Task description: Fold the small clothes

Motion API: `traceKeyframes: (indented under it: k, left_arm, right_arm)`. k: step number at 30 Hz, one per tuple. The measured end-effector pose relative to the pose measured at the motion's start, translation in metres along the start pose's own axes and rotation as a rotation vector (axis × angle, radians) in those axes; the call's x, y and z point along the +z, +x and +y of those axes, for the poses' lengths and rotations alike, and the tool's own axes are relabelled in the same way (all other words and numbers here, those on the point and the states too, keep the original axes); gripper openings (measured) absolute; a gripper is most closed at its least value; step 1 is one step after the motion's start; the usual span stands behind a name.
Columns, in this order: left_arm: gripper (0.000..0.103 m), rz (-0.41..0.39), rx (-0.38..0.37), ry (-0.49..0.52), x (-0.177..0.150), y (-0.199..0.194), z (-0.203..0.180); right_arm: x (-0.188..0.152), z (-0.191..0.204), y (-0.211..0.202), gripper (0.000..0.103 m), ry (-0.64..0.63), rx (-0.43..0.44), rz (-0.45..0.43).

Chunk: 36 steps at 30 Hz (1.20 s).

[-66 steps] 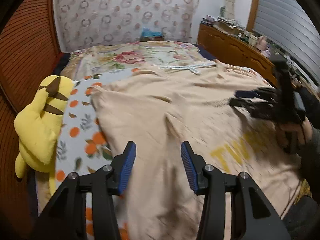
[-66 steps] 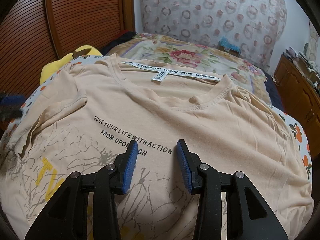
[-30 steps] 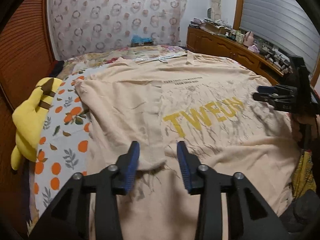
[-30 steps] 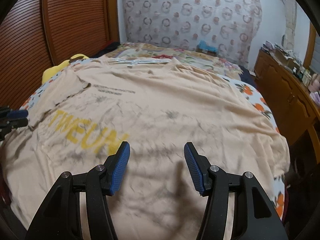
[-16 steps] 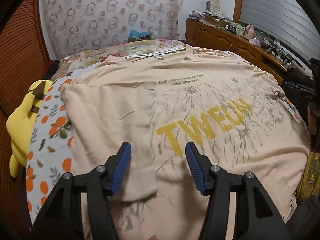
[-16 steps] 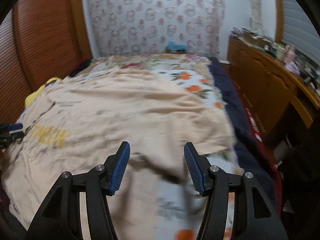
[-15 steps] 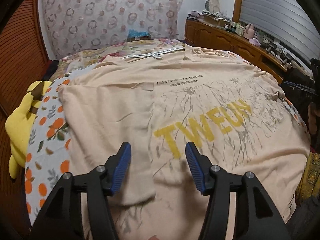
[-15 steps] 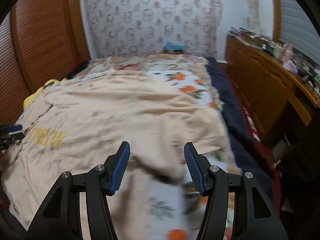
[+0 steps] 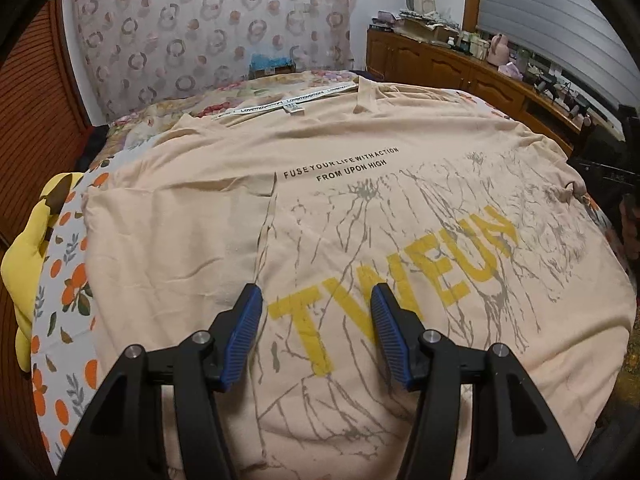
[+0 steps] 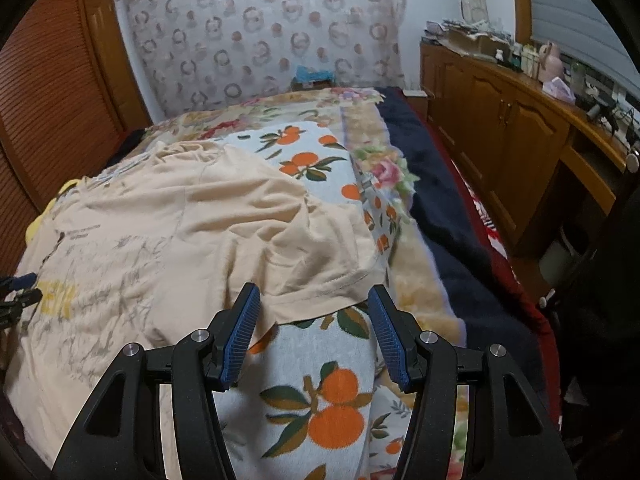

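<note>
A peach cotton T-shirt with yellow lettering (image 9: 360,208) is lying spread on a white orange-print blanket (image 10: 320,392) covering the bed (its left sleeve folded in). The left gripper (image 9: 316,332) is hovering above the print, jaws apart, gripping nothing. The right gripper (image 10: 314,332), also gaping, is hanging by the right sleeve hem. A wooden sideboard (image 10: 520,120) is lining the wall.
</note>
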<state>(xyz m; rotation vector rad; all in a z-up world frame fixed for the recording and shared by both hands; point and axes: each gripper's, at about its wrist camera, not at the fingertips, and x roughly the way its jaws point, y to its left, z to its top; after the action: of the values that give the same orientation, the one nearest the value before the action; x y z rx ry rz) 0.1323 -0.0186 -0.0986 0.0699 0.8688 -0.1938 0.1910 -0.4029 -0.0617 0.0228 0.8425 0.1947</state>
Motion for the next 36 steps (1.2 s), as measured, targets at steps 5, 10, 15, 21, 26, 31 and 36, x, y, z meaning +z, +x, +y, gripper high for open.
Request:
traceKeyframes:
  k: [5,10,15,21,26,31,36]
  left_arm:
    - [0.058,-0.002,-0.005,-0.008,0.000,0.000,0.001]
    - [0.068,0.004,-0.009,0.012,0.000,0.002,-0.004]
    - [0.069,0.005,-0.011,0.007,0.002,0.002,-0.003]
    - [0.070,0.005,-0.012,0.006,0.002,0.002,-0.003]
    - [0.071,0.004,-0.015,0.002,0.002,0.002,-0.001]
    - [0.071,-0.055,-0.019,-0.043,0.000,-0.010,0.005]
    - [0.071,-0.163,-0.056,-0.082,-0.001,-0.049,0.012]
  right_arm:
    - [0.006,-0.006,0.009,0.057,0.025,-0.020,0.011]
    - [0.012,-0.010,0.018,0.047,0.024,-0.033,0.029]
    - [0.013,-0.009,0.015,0.014,-0.001,-0.048,0.010]
    - [0.020,0.004,0.002,0.002,-0.053,0.007,-0.046]
    - [0.034,0.033,-0.019,0.001,-0.108,0.065,-0.120]
    - [0.053,0.074,-0.039,0.001,-0.183,0.145,-0.183]
    - [0.071,0.128,-0.044,0.001,-0.253,0.261,-0.195]
